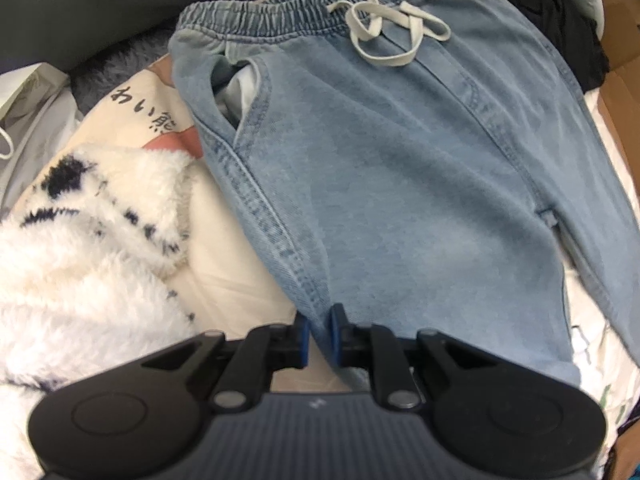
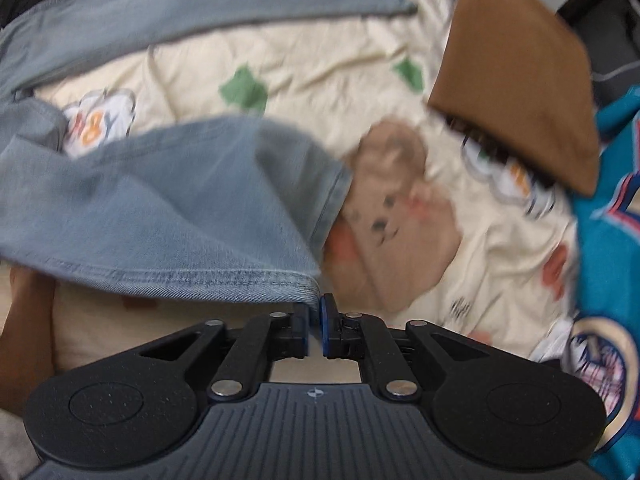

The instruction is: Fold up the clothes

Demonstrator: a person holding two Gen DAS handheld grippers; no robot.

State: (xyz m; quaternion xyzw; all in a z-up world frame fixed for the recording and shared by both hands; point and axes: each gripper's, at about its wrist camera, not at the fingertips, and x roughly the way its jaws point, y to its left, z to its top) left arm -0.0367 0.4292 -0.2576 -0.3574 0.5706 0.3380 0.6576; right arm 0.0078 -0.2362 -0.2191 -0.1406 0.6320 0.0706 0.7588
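Light blue denim trousers (image 1: 384, 168) with an elastic waistband and a white drawstring (image 1: 384, 32) lie spread on a cream printed bedsheet (image 1: 224, 256). My left gripper (image 1: 319, 336) is shut on the side seam of the trousers, near the thigh. In the right wrist view one trouser leg (image 2: 168, 208) hangs lifted and blurred, and my right gripper (image 2: 315, 320) is shut on the corner of its hem. The other leg (image 2: 208, 12) lies flat farther back on the sheet (image 2: 320, 64).
A fluffy white garment with dark marks (image 1: 80, 264) lies left of the trousers. A folded brown cloth (image 2: 516, 88) and a teal printed jersey (image 2: 612, 240) sit at the right. Dark clothing (image 1: 560, 20) and a cardboard box (image 1: 618, 52) are at the far right.
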